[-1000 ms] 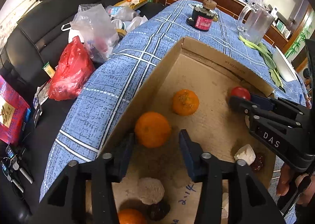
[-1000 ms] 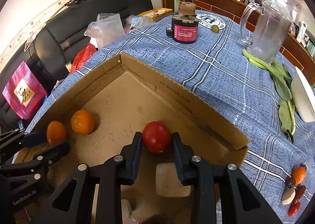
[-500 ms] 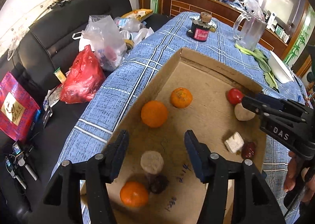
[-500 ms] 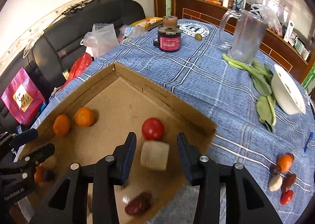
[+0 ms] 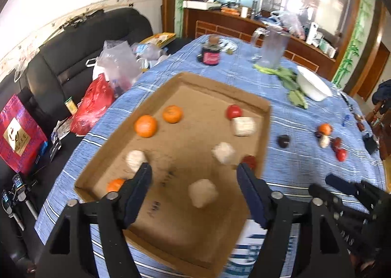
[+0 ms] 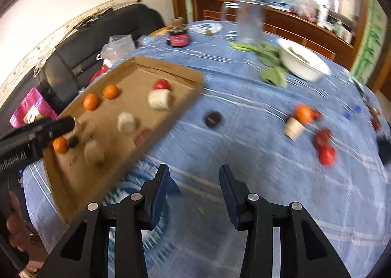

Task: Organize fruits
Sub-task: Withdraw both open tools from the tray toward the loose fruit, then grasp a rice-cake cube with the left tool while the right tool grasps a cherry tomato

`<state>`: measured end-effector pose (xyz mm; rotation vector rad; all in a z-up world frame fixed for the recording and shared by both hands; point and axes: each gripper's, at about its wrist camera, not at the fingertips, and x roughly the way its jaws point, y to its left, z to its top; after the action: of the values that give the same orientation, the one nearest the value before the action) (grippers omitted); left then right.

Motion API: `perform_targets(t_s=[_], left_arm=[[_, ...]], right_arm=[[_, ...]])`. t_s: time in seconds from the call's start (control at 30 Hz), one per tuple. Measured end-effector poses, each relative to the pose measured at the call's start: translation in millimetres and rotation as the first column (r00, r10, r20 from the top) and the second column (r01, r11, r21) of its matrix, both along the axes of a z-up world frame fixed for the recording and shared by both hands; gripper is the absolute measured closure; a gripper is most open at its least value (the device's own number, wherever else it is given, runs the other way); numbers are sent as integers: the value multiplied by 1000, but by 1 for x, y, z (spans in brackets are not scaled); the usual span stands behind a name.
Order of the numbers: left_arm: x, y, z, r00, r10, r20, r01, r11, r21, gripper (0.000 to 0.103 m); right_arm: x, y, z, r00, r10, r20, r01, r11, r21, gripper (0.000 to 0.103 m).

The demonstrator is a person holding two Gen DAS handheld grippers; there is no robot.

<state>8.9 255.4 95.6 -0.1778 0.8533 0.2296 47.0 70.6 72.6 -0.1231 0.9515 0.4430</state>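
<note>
Both tongs empty above the table.
My left gripper (image 5: 194,179) is opening over the cardboard tray (image 5: 265,131) holding oranges (image 5: 145,126); my right gripper (image 6: 194,181) gapes over blue cloth (image 6: 244,146).

Two black handheld tools with dark blue finger pads

The left tool (image 5: 194,180) and right tool (image 6: 194,180) share a build: matte black angular arms with triangular cut-outs, round silver screw heads at the joints, and flat navy pads (image 5: 251,194) inside the fingers; white lettering marks each tool's side.
</note>
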Motion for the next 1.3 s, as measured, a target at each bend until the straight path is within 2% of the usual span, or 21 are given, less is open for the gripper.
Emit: perform_targets(t_s=[0.1,0.3,0.5,0.6,0.73,0.87,1.0,1.1,1.17,1.3], left_arm=[[0,-25,5,999,-32,17,32,999,6,27],[7,-84,2,991,-135,-6,135,991,14,22],[15,-125,-10,978,-200,-57,202,978,41,22],[16,-135,-17,975,-208,-80,212,977,35,22],[20,-142,-25,971,-212,-112,216,976,24,22],[31,-152,-30,965,-222,-138,230,972,44,22],[53,-166,-32,957,-242,-160,253,966,57,22],[74,-177,-34,951,-254,-176,267,962,53,22],[94,-188,-36,947,-263,-186,276,960,48,22],[131,-210,-44,940,-284,-191,293,956,20,23]], right_arm=[[-15,-35,-1,998,-60,-3,60,998,23,57],[-30,-106,-8,982,-185,-22,186,982,40,57],[-22,-165,-11,958,-284,-39,286,956,66,57],[-5,-185,-12,951,-305,-38,308,948,79,57],[28,-193,-11,953,-304,-17,304,950,74,56],[70,-187,-23,964,-260,-48,263,962,72,54],[93,-175,-38,973,-213,-88,220,972,81,55],[104,-169,-50,976,-196,-91,202,978,55,55],[105,-168,-51,982,-179,-61,182,982,47,73],[97,-184,-48,982,-187,-35,189,980,67,73]])
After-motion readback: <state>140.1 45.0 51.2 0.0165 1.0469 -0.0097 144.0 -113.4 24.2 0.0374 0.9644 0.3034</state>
